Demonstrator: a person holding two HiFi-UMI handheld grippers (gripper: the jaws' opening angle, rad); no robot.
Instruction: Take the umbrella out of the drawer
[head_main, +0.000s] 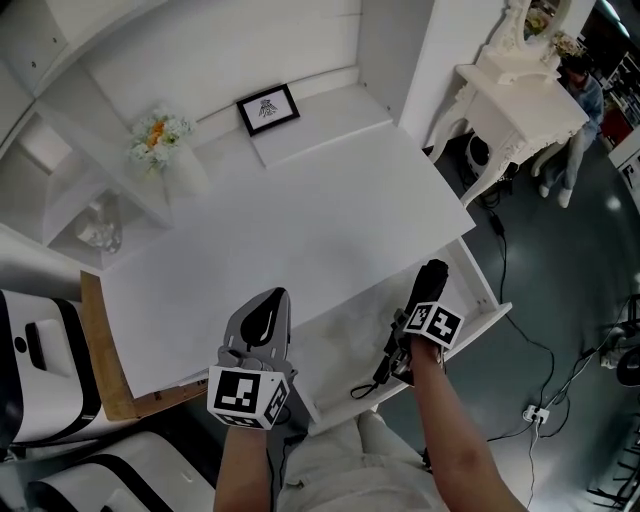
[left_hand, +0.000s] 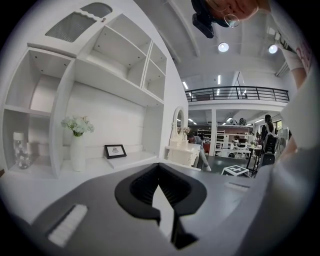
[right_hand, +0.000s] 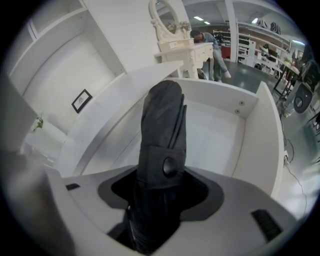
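Right gripper view shows my right gripper (right_hand: 162, 192) clamped on the umbrella (right_hand: 162, 125), its length running up the frame above the drawer (right_hand: 262, 130); my left gripper (left_hand: 159, 169) is closed, empty.

Flower vase (left_hand: 77, 152), framed picture (head_main: 268, 109), dressing table (head_main: 520, 100)

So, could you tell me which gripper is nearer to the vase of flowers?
Left. The left gripper is at the desk's front edge, across it from the vase of flowers; the right gripper, clamping the folded umbrella, is farther off over the open drawer.
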